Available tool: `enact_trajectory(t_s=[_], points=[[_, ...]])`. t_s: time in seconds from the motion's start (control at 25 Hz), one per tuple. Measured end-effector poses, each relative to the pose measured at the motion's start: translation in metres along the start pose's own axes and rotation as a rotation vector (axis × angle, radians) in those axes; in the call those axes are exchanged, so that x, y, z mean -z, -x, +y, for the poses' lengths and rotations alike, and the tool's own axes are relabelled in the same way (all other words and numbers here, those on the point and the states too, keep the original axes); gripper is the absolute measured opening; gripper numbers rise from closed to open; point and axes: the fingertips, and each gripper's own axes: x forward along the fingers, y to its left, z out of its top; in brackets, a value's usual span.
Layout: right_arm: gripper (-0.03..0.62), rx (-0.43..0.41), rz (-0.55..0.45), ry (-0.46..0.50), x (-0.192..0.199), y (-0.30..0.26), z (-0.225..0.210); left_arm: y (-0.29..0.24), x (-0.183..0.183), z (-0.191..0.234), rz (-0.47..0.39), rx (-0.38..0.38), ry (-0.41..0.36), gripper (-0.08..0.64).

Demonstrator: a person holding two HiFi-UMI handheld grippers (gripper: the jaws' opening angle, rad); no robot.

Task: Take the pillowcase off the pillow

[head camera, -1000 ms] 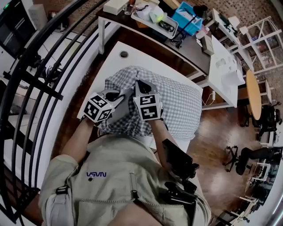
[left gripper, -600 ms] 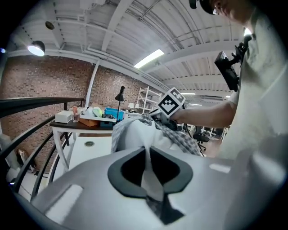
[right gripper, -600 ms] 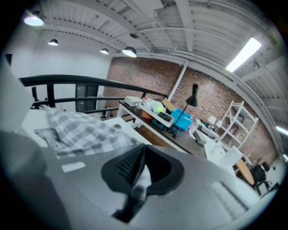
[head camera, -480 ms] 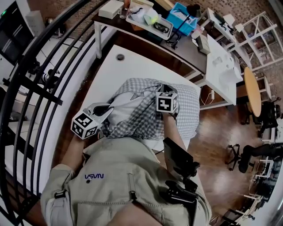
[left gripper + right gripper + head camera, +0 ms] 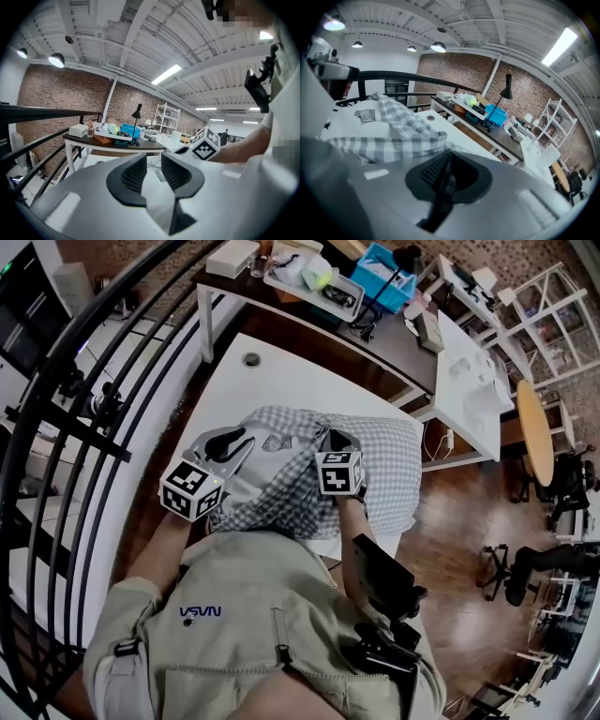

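Note:
A pillow [image 5: 267, 470] lies on the white table [image 5: 281, 381], its white near end bare, and a small tag [image 5: 272, 442] shows on it. The grey checked pillowcase [image 5: 384, 465] still covers its far and right parts. My left gripper [image 5: 225, 442] hovers over the bare white end. Its jaws are opening, with pale pillow cloth between them and no pad pressing on it [image 5: 152, 164]. My right gripper [image 5: 339, 440] is shut on the pillowcase's bunched edge. In the right gripper view the checked cloth [image 5: 393, 140] runs straight into the shut jaws [image 5: 447, 157].
A dark desk [image 5: 412, 343] behind the table carries a tray [image 5: 309, 273] and a blue bin [image 5: 389, 277]. A black railing [image 5: 84, 381] runs along the left. Another white table [image 5: 478, 381] stands to the right, with wooden floor [image 5: 469, 512] beside it.
The left gripper, which had drawn back toward the near left, has come forward over the bare pillow with its jaws apart. The right gripper has drawn the pillowcase edge a little nearer.

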Motion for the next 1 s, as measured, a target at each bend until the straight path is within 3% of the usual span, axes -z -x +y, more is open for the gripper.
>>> enact_trajectory(t_s=[0.12,0.2,0.28,0.32,0.48,0.64,0.72,0.84,1.0], points=[[0.009,-0.002,-0.007,0.014,0.000,0.002,0.004,-0.032,0.028,0.007,0.175,-0.042,-0.055,0.133],[0.009,-0.010,-0.015,0.008,-0.001,0.005,0.005,-0.048,0.051,0.012,0.289,-0.078,-0.101,0.206],[0.009,-0.027,-0.023,0.004,-0.004,0.008,0.008,-0.057,0.067,0.019,0.358,-0.127,-0.114,0.278],[0.011,-0.040,-0.027,0.006,-0.005,0.010,0.010,-0.060,0.073,0.021,0.377,-0.138,-0.106,0.279],[0.041,-0.152,-0.044,-0.020,-0.011,0.023,0.021,-0.064,0.077,0.008,0.393,-0.096,-0.093,0.081],[0.173,-0.402,-0.163,-0.111,-0.050,0.057,0.034,-0.059,0.075,0.001,0.347,-0.105,-0.095,0.045],[0.178,-0.479,-0.262,-0.122,-0.082,0.078,0.031,-0.055,0.069,-0.005,0.314,-0.104,-0.107,0.040],[0.178,-0.498,-0.347,-0.026,-0.121,0.092,0.037,-0.050,0.067,-0.018,0.273,-0.091,-0.127,0.037],[0.213,-0.525,-0.251,0.224,-0.119,0.060,0.081,-0.042,0.065,-0.036,0.240,-0.070,-0.163,0.035]])
